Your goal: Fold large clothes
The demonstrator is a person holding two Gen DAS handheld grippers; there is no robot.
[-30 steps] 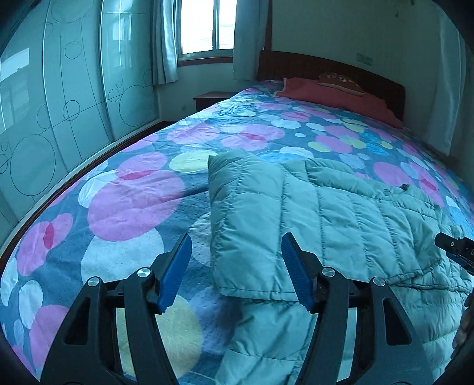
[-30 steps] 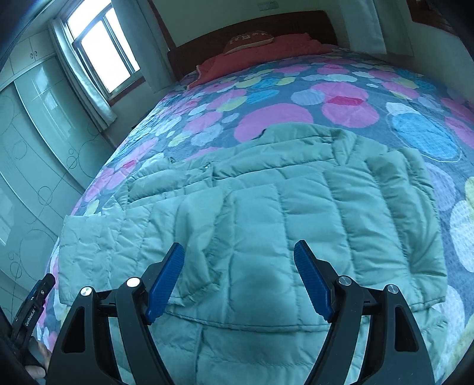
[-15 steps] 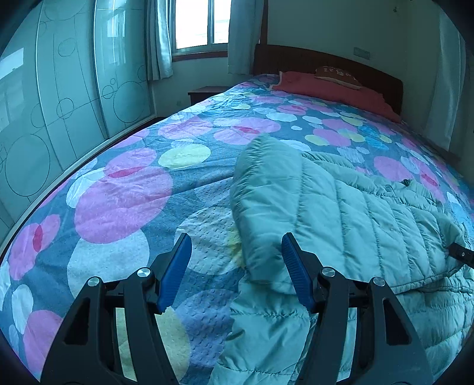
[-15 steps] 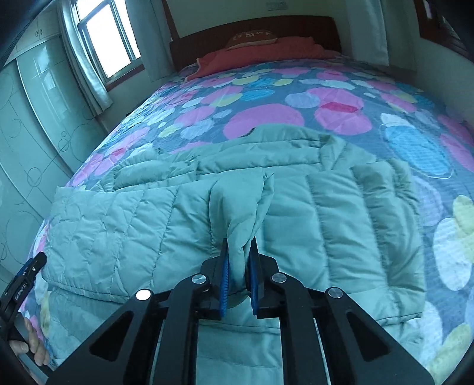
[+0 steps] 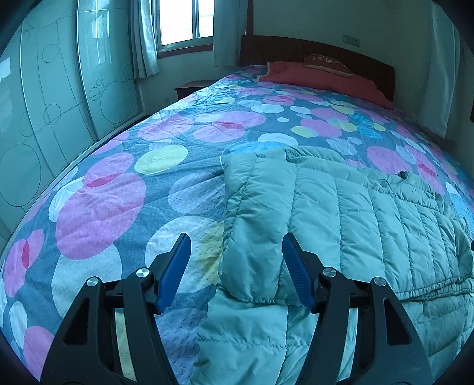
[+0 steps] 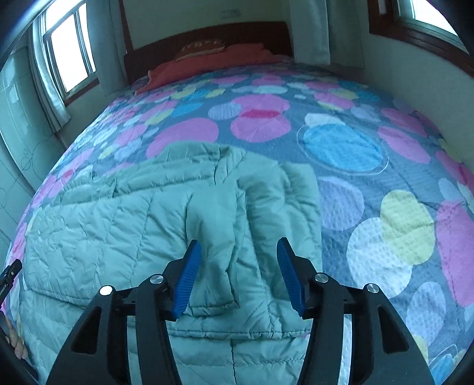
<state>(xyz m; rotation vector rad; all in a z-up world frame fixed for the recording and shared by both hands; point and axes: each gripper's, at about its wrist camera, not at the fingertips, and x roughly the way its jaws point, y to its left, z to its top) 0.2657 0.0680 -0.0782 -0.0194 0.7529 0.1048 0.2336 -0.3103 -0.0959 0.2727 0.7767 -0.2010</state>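
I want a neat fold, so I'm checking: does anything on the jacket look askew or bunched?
Yes. On the green jacket, the right sleeve lies slanted and rumpled across the body, its cuff loose between the open right gripper fingers. The left side looks flat.

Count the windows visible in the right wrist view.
2: one window at upper left beside the headboard, another window at the upper right corner. Others may be out of frame.

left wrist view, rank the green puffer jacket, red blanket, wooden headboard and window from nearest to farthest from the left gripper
1. Green puffer jacket: its folded edge lies between the open fingers of the left gripper.
2. Red blanket: at the far end of the bed, right of centre.
3. Wooden headboard: just behind the blanket.
4. Window: on the back wall, upper left.
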